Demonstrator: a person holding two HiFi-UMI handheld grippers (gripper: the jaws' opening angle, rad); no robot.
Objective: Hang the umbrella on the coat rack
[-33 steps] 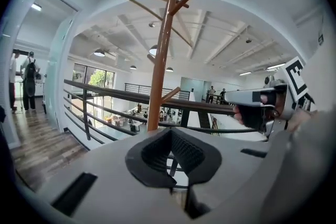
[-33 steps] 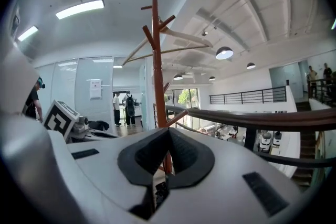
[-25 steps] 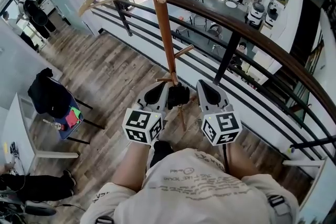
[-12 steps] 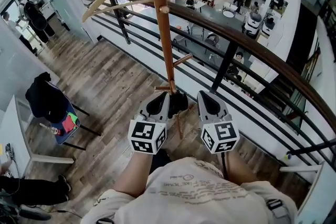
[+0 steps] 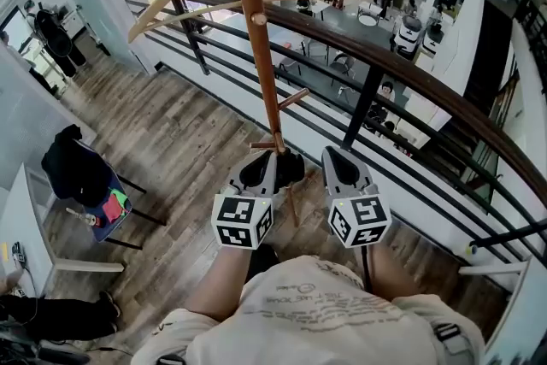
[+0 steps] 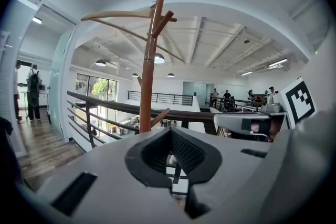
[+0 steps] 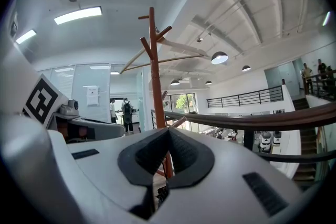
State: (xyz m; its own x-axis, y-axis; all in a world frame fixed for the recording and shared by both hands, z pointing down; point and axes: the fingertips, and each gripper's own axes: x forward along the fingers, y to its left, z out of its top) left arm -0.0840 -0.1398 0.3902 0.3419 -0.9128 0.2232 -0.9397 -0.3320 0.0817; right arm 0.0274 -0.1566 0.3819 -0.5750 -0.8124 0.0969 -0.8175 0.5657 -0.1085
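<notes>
The left gripper point(image 5: 261, 160) and right gripper point(image 5: 336, 156) are both pressed shut, holding nothing. A dark bundle, likely the umbrella point(image 5: 291, 167), sits low by the rack point(image 5: 256, 38), in the middle of the frame. I can't tell if it hangs there yet; if not, a gripper must open and grab it.

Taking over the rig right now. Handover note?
Grippers: left gripper jaws together, empty; right gripper jaws together, empty. Both are held low beside the coat rack pole.
Things: a black bundle, probably the folded umbrella, sits against the pole just below a low peg, between the two grippers. Neither gripper holds it.
Done: can't tell whether it is hooked on the peg.
Left: check that it hangs; if not, grip it and hang it.
</notes>
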